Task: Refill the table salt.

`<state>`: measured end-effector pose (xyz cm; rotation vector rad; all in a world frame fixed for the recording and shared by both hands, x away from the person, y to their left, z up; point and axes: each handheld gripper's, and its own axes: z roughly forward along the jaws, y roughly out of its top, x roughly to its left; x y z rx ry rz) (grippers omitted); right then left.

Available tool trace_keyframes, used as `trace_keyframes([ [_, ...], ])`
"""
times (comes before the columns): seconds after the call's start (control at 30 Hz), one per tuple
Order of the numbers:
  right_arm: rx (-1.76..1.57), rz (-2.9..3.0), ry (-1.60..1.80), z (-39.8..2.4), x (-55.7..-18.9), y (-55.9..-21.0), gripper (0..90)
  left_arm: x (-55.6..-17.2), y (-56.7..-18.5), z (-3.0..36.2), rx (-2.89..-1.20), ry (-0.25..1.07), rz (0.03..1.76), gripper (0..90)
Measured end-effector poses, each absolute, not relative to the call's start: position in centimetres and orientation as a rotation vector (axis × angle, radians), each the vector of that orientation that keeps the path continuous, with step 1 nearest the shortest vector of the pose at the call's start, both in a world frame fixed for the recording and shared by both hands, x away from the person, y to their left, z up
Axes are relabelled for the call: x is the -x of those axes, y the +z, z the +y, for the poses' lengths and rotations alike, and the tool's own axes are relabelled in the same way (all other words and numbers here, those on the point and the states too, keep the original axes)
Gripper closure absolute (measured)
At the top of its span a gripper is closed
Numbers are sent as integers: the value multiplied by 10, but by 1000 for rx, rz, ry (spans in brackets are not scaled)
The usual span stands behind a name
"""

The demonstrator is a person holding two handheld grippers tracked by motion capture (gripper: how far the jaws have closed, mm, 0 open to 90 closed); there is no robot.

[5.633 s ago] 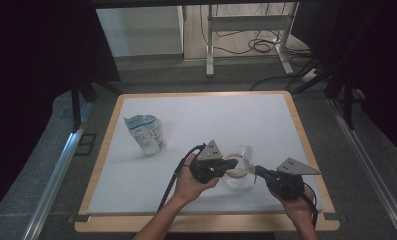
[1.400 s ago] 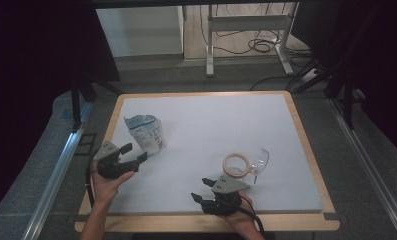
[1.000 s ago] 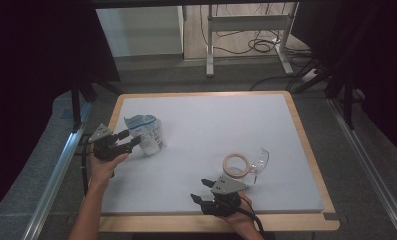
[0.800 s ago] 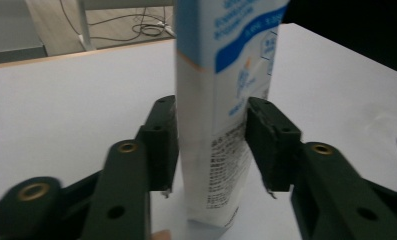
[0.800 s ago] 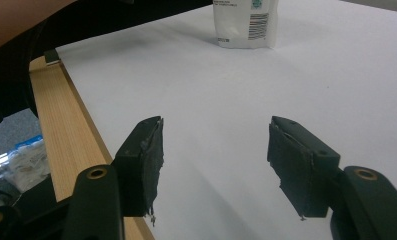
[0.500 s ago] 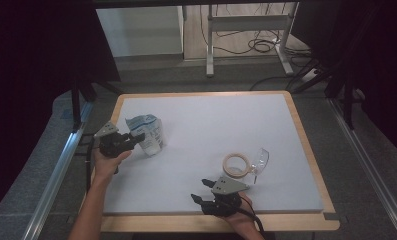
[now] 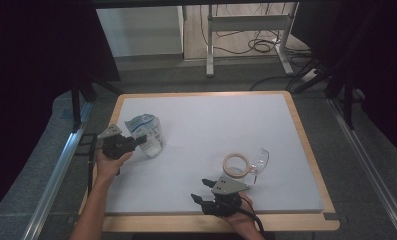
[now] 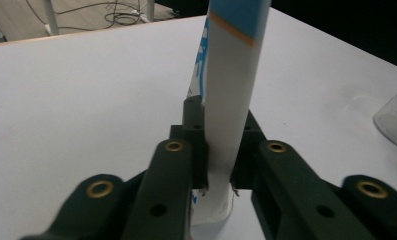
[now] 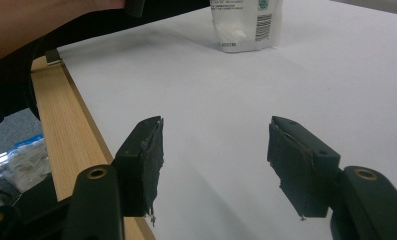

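Two grippers are at work over a white table [image 7: 206, 125] with a wooden rim. At the far left of the high view, the left gripper [image 7: 138, 139] comes in from the table's left edge, held in a hand [image 7: 108, 165] whose forearm runs up from the bottom. Its jaws have just been closing, and they now pinch the edge of a pouch [image 7: 147, 134], a white and blue plastic bag that sits near the table's left side, about midway between front and back. In the left gripper view, the left gripper [image 8: 217, 150] has its two black pads pressed on either side of the pouch's [image 8: 233, 85] flat white edge, which rises upright between them with a blue band and an orange line near the top; a clear plastic thing shows at the right border.

Further right in the high view, a roll of tape [image 7: 237, 165] lies flat on the table, touching or just beside a clear plastic cup [image 7: 259, 161] on its side. Just in front of them, near the front rim, the right gripper [image 7: 200, 191] rests low, pointing left. In the right gripper view, the right gripper [image 9: 216, 150] has its jaws standing well apart with nothing between them, only bare table, and the pouch [image 9: 246, 25] shows well ahead.
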<state>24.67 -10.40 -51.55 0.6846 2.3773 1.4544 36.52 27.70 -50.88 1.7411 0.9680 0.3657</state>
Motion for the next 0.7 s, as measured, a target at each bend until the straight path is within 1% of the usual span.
trace_keyframes([
  [0.07, -687, 2379, 1455, -104, -247, -516, 398, -364, -507, 273, -1734, 360, 950, 896],
  [0.3, -680, 2384, 1450, -102, -246, -517, 398, -360, -501, 274, -1708, 346, 939, 899],
  [0.4, -679, 2382, 1445, -102, -246, -517, 398, -354, -485, 272, -1714, 353, 907, 899],
  [0.43, -679, 2382, 1445, -102, -246, -517, 398, -354, -485, 272, -1714, 353, 907, 899],
  [0.47, -678, 2378, 1442, -101, -246, -517, 398, -350, -476, 269, -1724, 355, 887, 899],
  [0.7, -668, 2375, 1429, -100, -245, -518, 398, -338, -459, 257, -1731, 340, 838, 899],
])
